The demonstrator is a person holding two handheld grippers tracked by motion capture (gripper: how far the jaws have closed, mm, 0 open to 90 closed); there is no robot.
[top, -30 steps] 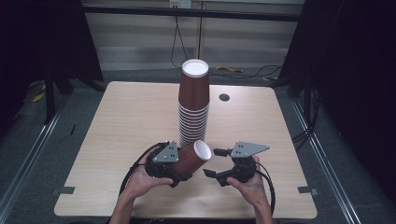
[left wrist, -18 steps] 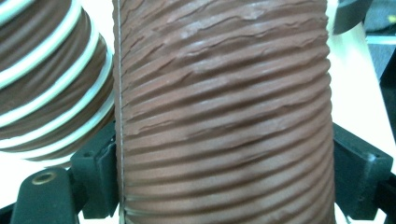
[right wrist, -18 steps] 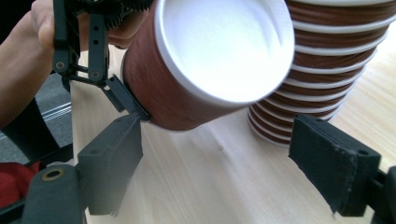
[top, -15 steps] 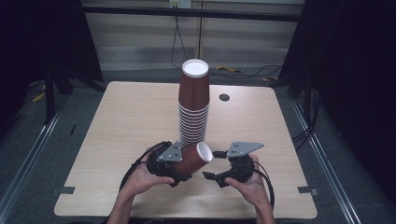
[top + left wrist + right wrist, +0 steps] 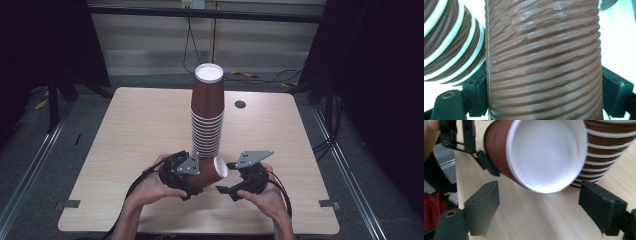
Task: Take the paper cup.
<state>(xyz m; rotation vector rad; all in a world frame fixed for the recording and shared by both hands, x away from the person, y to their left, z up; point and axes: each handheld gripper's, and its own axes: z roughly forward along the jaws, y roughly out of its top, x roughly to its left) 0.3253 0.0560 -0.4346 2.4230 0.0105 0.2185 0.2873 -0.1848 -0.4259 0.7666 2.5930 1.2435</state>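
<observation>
Pinching a ribbed brown paper cup (image 5: 209, 173) on its side, the left gripper (image 5: 192, 176) holds it low over the table (image 5: 135, 130), by the cup stack (image 5: 207, 117). Facing its white mouth, the right gripper (image 5: 226, 178) stands spread.

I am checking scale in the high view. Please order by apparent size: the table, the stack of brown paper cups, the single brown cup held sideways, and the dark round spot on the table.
1. Table
2. Stack of brown paper cups
3. Single brown cup
4. Dark round spot

None look alike.
</observation>
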